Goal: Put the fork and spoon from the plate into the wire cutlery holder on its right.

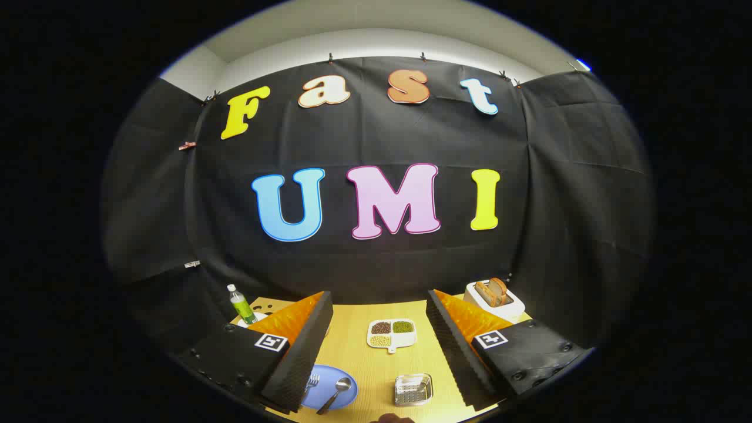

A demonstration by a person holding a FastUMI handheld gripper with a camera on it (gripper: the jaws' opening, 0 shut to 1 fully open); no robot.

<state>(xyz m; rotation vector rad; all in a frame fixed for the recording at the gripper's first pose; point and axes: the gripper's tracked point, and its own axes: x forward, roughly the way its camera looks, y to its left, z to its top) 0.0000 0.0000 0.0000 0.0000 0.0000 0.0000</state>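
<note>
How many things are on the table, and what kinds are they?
Cutlery: 2, a fork and a spoon
Dishes: 2, a blue plate and a white divided tray of beans
Wire holders: 1
Bottles: 1
Toasters: 1, holding bread
Total: 7
The gripper is open above the table, holding nothing.
</note>
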